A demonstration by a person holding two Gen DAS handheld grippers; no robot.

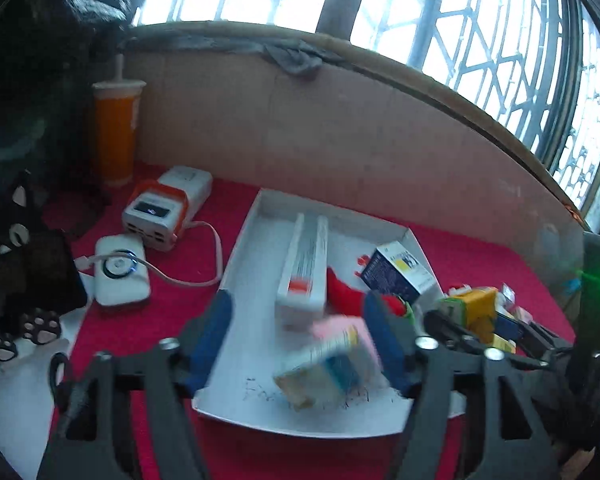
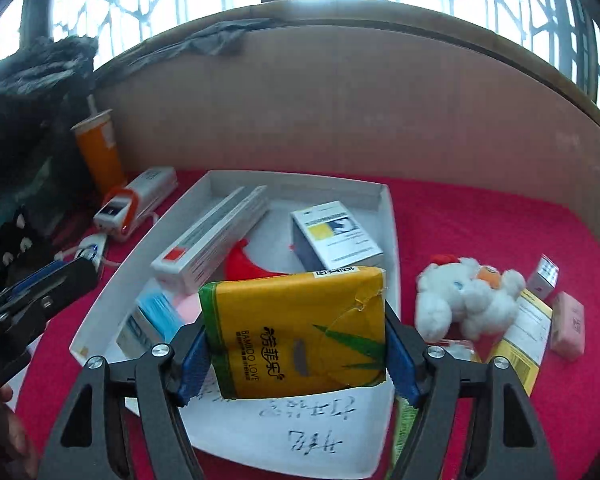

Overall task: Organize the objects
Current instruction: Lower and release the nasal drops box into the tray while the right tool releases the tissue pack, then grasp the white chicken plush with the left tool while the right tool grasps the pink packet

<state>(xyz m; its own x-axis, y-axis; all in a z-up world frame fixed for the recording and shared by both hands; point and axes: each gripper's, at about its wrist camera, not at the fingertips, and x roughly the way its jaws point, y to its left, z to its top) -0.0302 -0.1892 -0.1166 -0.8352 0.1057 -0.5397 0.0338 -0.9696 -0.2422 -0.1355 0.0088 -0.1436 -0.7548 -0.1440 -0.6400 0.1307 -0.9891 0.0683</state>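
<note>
My right gripper (image 2: 296, 354) is pinching a yellow tissue pack (image 2: 300, 332). Both blue pads press on its sides, and the pack sits up over the near part of the white tray (image 2: 388, 216).

My left gripper (image 1: 300, 340) has its jaws spread wide. A small blue and white box (image 1: 328, 368) is between them, but it looks blurry and the pads are not pressing on it. It is over the tray's near end, above some writing on the tray floor.

Inside the tray I see a long white box (image 2: 212, 236) with a red patch, a dark box with a yellow label (image 2: 336, 236), and a red cloth thing (image 2: 244, 264). A pink thing (image 1: 332, 326) peeks out near the blurry box.

The tray rests on a red cloth (image 2: 480, 220). To the right of the tray lie a white fluffy toy (image 2: 464, 300), a little pink box (image 2: 568, 324) and a yellow flat box (image 2: 520, 340). To the left stand an orange cup (image 2: 100, 152) and white chargers (image 1: 168, 208) with a cable
</note>
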